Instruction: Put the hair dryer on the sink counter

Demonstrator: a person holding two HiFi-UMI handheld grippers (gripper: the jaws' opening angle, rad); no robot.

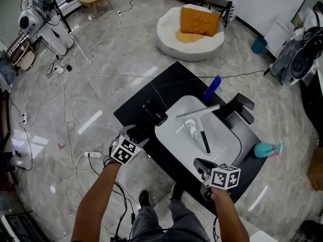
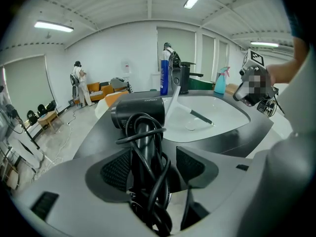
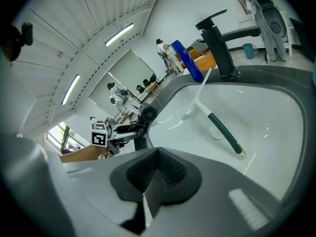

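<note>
The hair dryer lies on the counter just left of the sink, but its looped cord sits between the jaws of the released left gripper and could snag on withdrawal, dragging it off; the right gripper is clenched, empty.

The room is bright and evenly lit by long ceiling lamps, which show in both gripper views. The polished floor returns pale streaks of glare, and the white sink basin carries thin highlights. Shadows are soft and weak. All pictures bend strongly toward the edges, with dark rounded corners in the gripper views, where the nearest parts look slightly soft.
</note>
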